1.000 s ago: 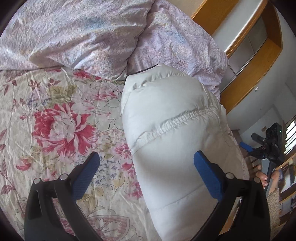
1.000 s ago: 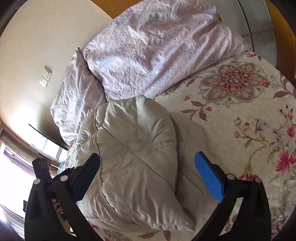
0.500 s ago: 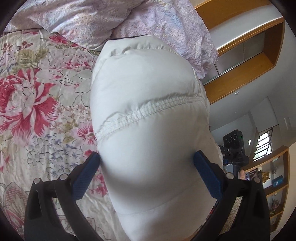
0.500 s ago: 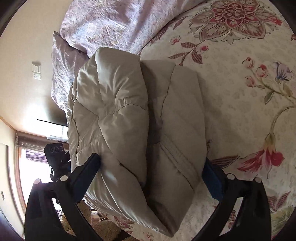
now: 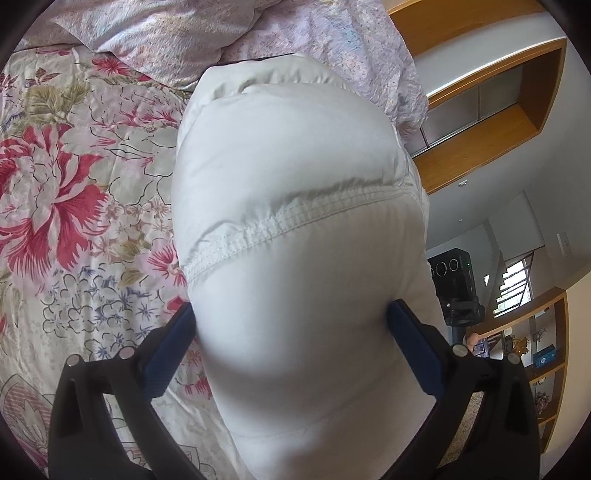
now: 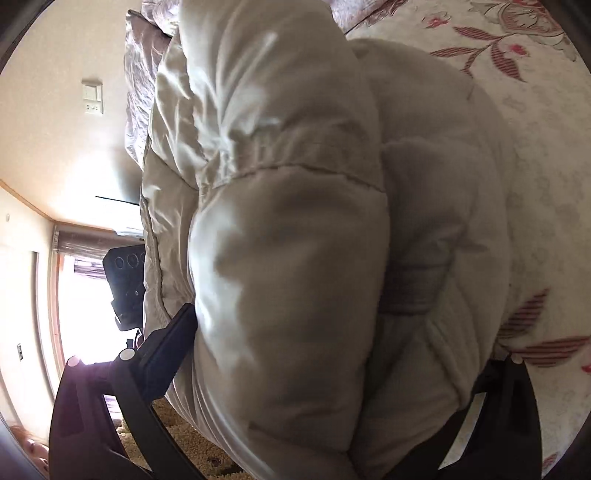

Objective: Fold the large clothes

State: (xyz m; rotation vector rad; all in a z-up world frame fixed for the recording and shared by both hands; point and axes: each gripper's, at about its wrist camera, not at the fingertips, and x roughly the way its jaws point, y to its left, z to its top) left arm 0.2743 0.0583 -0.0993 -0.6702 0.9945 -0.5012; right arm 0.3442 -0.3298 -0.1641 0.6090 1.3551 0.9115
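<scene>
A puffy white jacket [image 5: 295, 155] lies folded into a thick bundle on the floral bedspread [image 5: 74, 192], near the bed's edge. My left gripper [image 5: 290, 325] is open, and its blue pads [image 5: 166, 354] straddle one end of the bundle and touch its sides. In the right wrist view the same jacket [image 6: 288, 258] fills the frame. My right gripper [image 6: 295, 328] is open around the other end. Its left finger [image 6: 166, 354] rests against the fabric, while the right finger is hidden behind the bulging fabric.
Pale lilac pillows [image 5: 184, 33] lie beyond the jacket at the head of the bed. A wooden shelf unit [image 5: 498, 110] stands past the bed. A black camera on a tripod [image 5: 456, 284] stands on the floor beside the bed, seen also as a camera [image 6: 125, 280].
Both grippers have moved in toward the jacket from its two ends. Their fingers, which were clear of it, now straddle the bundle and press its sides. The jacket fills far more of each view.
</scene>
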